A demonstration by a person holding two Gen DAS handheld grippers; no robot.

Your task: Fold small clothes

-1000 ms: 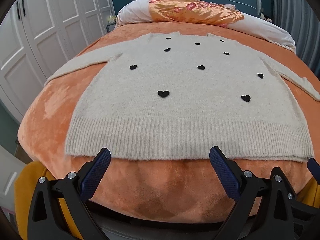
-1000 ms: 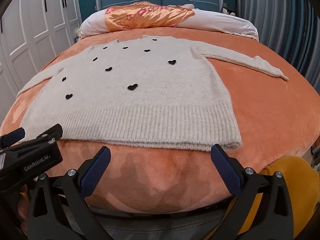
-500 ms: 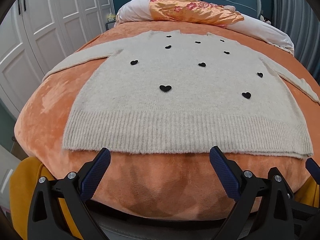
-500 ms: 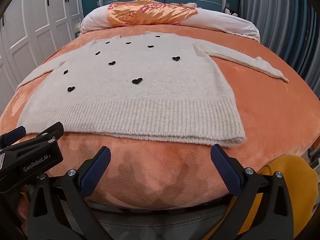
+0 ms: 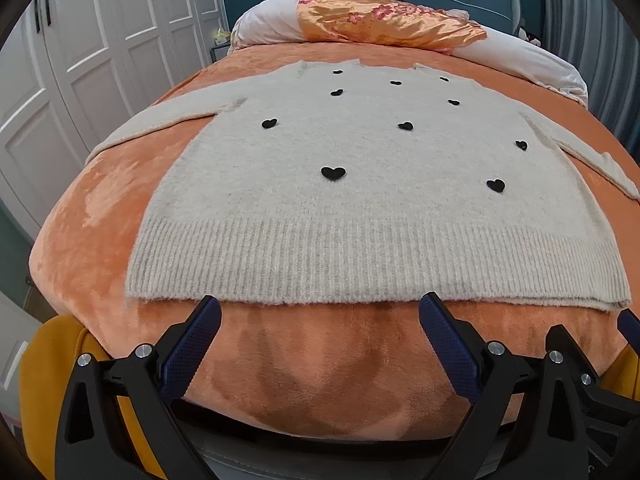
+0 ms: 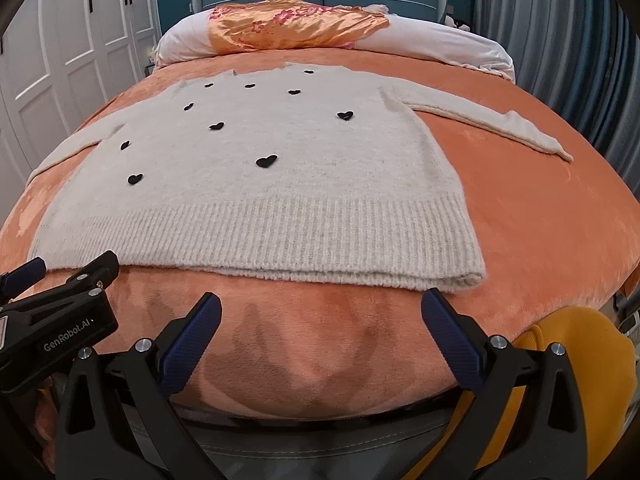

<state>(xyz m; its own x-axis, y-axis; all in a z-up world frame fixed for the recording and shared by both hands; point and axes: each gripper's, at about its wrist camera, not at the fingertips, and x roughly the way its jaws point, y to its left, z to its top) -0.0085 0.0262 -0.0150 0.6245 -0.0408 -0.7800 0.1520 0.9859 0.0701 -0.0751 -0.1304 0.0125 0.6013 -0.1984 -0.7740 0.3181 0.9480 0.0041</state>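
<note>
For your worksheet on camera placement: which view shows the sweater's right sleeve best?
The right wrist view: the right sleeve lies whole on the blanket, from shoulder to cuff. The left wrist view shows only part of it, squeezed against the picture's edge.

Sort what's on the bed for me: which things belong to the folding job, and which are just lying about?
For the job:
- cream sweater with black hearts, spread flat
- left gripper, open
- right gripper, open

Just lying about:
- orange blanket under the sweater
- floral satin pillow
- white pillow
</note>
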